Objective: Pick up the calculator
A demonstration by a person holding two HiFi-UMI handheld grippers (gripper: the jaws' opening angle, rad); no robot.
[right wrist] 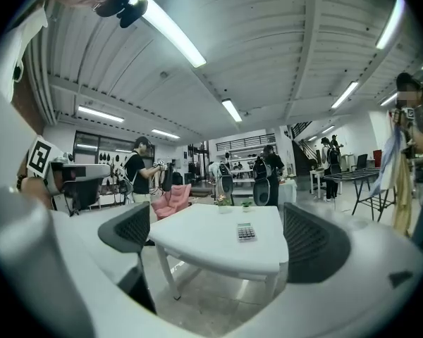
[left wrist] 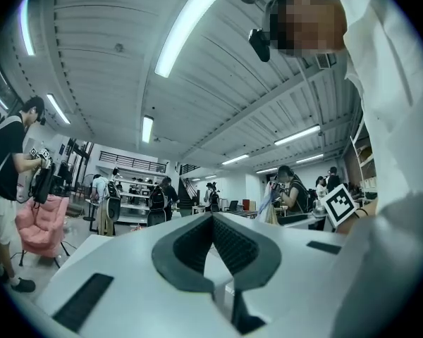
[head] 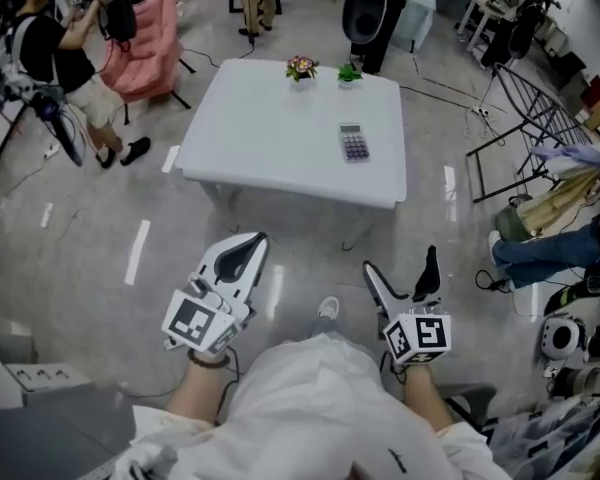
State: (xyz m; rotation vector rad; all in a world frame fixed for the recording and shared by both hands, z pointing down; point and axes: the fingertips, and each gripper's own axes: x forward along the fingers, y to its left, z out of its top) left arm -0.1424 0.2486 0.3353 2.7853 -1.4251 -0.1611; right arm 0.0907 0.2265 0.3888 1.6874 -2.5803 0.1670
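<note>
Evidently standing back from the square white desk (head: 270,138), aiming the right hand-held gripper (head: 401,263), jaws apart for the grasp, at the grey calculator (head: 354,142) on it; holding the left hand-held gripper (head: 252,243) closed, unneeded.

A person wears a white short-sleeved shirt (head: 320,393), a dark wristband (head: 208,361) and a white shoe (head: 327,309). The left gripper (head: 250,248) and right gripper (head: 402,268) are white shells with black ribbed pads (right wrist: 317,241), each bearing a black-and-white marker cube (head: 420,335).
</note>
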